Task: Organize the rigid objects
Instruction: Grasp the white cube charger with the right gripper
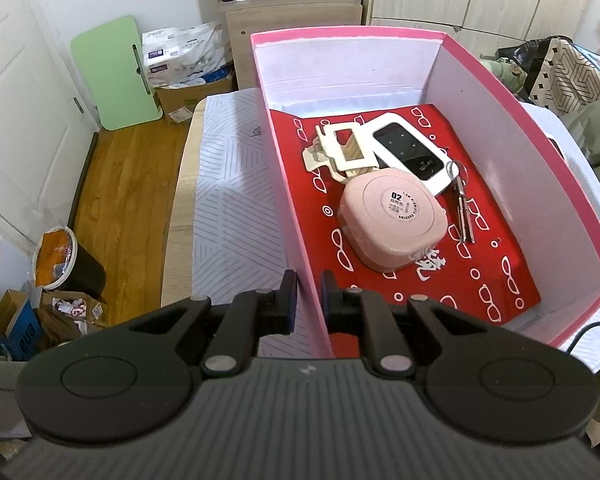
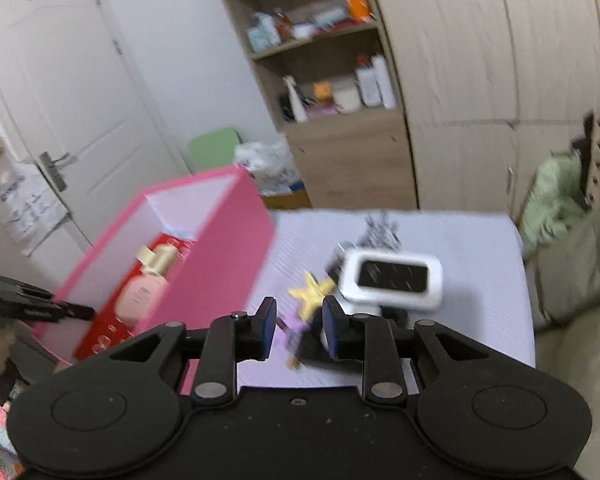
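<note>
The left gripper (image 1: pixel 308 300) has its jaws closed onto the near side wall of the open pink cardboard box (image 1: pixel 512 128), one pad outside and one inside, so it appears to be steadying the box. The right gripper (image 2: pixel 300 330) carries nothing; its jaws stand partly apart, with only blurred items on the worktop showing through the gap. Taking the box as the landmark: inside it, on a red liner printed with white spectacle outlines (image 1: pixel 440 280), lie a rounded pink plastic case (image 1: pixel 394 220), a cream hair claw clip (image 1: pixel 342 150) just behind it, a white pocket router with a black screen (image 1: pixel 410 152) beside the clip, and a slim metal nail clipper on a ring (image 1: pixel 462 208) at the router's near end. Outside the box, to its right on the pale striped cloth of the worktop (image 2: pixel 472 240), wait a white rectangular device with a dark screen (image 2: pixel 392 280), a yellow star-shaped piece (image 2: pixel 312 290), a small purple item too blurred to identify, and a dark metallic clump farther back. So the sorting looks roughly half done: four things boxed, several still loose. Legible writing: "02" on the pink case's round sticker and "Wi-Fi" on the router; the liner's white characters cannot be read reliably.
</note>
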Action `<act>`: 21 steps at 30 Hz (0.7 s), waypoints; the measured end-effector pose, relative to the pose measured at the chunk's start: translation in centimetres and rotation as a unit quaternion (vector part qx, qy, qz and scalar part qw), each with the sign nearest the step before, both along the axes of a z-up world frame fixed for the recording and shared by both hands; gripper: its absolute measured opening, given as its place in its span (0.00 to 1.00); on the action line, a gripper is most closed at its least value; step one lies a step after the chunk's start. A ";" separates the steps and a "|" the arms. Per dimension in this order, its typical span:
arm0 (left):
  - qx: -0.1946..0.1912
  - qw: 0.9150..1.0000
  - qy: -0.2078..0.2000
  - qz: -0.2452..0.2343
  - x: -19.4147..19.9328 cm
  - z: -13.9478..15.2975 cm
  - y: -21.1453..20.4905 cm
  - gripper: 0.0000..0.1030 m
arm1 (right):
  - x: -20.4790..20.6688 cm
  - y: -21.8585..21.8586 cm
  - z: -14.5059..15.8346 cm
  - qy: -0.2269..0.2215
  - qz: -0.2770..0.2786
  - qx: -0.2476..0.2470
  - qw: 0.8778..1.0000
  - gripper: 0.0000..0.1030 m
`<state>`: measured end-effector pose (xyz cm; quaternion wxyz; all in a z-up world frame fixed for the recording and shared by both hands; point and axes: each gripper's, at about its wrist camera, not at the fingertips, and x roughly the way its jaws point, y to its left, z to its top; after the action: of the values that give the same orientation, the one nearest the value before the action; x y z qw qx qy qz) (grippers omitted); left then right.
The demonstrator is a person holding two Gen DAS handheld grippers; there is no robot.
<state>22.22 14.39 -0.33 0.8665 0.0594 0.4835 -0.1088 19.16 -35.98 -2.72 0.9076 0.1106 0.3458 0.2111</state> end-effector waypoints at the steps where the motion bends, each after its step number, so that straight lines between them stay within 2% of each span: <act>1: 0.001 1.000 0.000 0.000 0.0 0.0 0.0 0.11 | 0.1 -0.1 -0.8 0.006 -0.003 -0.005 1.000 0.29; 4: 0.008 1.000 0.001 0.000 0.0 0.0 -0.3 0.11 | 0.5 -0.3 -2.2 0.017 0.000 -0.021 1.000 0.29; 6: 0.011 1.000 0.003 0.000 0.1 0.0 -0.4 0.11 | 0.8 -0.4 -2.8 0.023 0.004 -0.027 0.999 0.32; 8: 0.013 1.000 0.003 0.000 0.1 0.1 -0.4 0.11 | 1.1 -0.2 -3.2 0.025 0.007 -0.036 0.999 0.47; 10: 0.011 1.000 0.003 0.002 0.1 0.1 -0.4 0.11 | 1.3 0.4 -3.5 0.018 0.012 -0.055 0.998 0.50; 21: 0.013 1.000 0.005 0.006 0.1 0.1 -0.5 0.11 | 2.8 2.9 -4.9 0.004 0.005 -0.105 0.994 0.57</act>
<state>22.33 13.94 -0.28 0.8641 0.0672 0.4892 -0.0977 21.94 -33.07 -7.60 0.9115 0.0134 0.3707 0.1779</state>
